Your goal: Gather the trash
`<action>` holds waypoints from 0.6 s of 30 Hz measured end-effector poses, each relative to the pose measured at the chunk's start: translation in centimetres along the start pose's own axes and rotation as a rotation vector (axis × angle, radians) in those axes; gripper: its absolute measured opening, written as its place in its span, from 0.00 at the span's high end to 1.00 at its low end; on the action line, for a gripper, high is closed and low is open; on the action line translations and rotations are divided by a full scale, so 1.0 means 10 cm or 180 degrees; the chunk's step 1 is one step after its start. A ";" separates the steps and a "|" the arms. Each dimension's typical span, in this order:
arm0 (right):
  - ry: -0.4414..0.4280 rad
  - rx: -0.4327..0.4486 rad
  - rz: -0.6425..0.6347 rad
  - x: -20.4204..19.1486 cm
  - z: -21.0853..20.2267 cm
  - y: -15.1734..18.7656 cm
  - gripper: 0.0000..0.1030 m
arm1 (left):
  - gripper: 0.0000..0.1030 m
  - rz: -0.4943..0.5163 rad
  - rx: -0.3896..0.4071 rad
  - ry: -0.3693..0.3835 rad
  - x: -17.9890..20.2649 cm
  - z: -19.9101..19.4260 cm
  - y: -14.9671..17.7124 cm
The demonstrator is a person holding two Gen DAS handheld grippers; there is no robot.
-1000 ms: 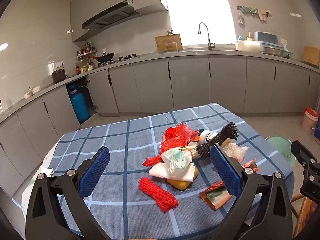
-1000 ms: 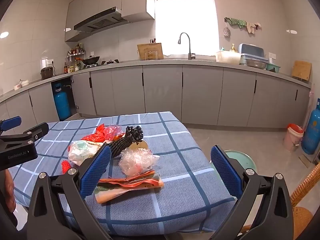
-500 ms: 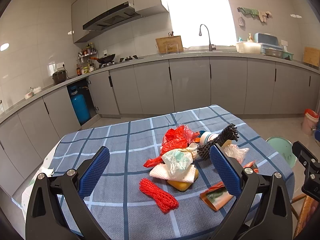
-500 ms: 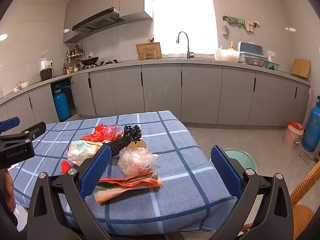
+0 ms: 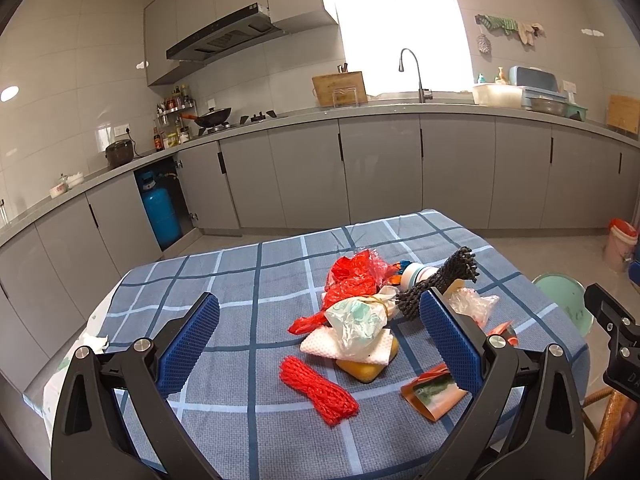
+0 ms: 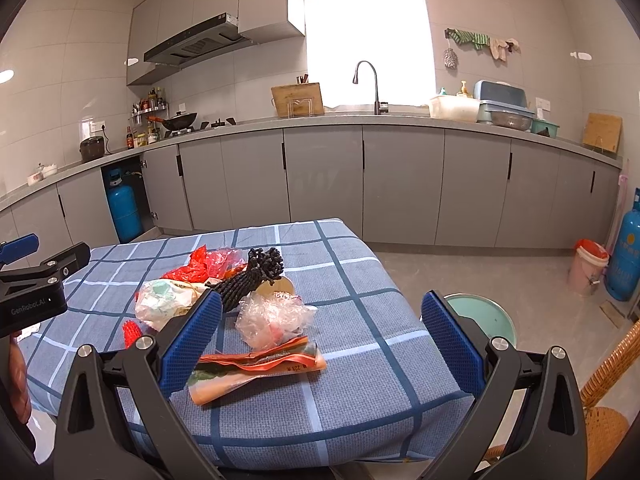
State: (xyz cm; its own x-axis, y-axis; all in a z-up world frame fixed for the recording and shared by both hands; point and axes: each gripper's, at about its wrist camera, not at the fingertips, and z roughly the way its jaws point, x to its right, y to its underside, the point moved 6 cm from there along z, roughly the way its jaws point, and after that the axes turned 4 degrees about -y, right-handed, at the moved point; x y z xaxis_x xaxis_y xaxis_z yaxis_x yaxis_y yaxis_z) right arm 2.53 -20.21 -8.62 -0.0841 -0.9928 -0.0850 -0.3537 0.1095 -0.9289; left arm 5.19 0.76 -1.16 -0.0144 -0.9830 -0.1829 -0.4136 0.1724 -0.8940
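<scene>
A heap of trash lies on the blue checked tablecloth [image 5: 224,312]: a red net [image 5: 318,388], a yellow sponge [image 5: 366,370] under a white tissue, a pale plastic bag [image 5: 358,320], a red plastic bag [image 5: 352,276], a black net [image 5: 438,280], a clear bag [image 6: 272,316] and an orange snack wrapper [image 6: 256,370]. My left gripper [image 5: 320,354] is open and empty, above the near table with the heap between its fingers. My right gripper [image 6: 320,354] is open and empty, just short of the orange wrapper.
A mint green bin [image 6: 482,318] stands on the floor right of the table. A wicker chair [image 6: 612,376] is at the near right. A pink bucket [image 6: 588,266] and a blue gas cylinder [image 6: 626,254] stand by the grey cabinets. A crumpled tissue [image 5: 94,342] lies at the table's left edge.
Both grippers have drifted slightly; the views shifted a little. Both stay open and nothing on the table has moved.
</scene>
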 end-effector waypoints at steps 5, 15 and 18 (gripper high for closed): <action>0.0006 -0.0004 0.0015 0.02 0.02 0.01 0.05 | 0.04 0.0003 0.0005 0.0008 -0.03 -0.01 -0.05; 0.0010 -0.0002 0.0026 0.04 0.01 0.01 0.05 | 0.04 0.0001 0.0011 0.0004 -0.01 -0.02 -0.01; 0.0016 -0.0003 0.0031 0.05 0.01 0.01 0.05 | 0.04 0.0013 0.0007 0.0013 -0.01 -0.02 -0.02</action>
State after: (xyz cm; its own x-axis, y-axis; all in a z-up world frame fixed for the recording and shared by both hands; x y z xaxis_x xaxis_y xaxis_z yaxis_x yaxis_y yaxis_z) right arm 2.55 -20.65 -8.78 -0.0922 -0.9915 -0.0921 -0.3537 0.1191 -0.9277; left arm 5.06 0.84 -0.82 -0.0196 -0.9826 -0.1849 -0.4114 0.1765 -0.8942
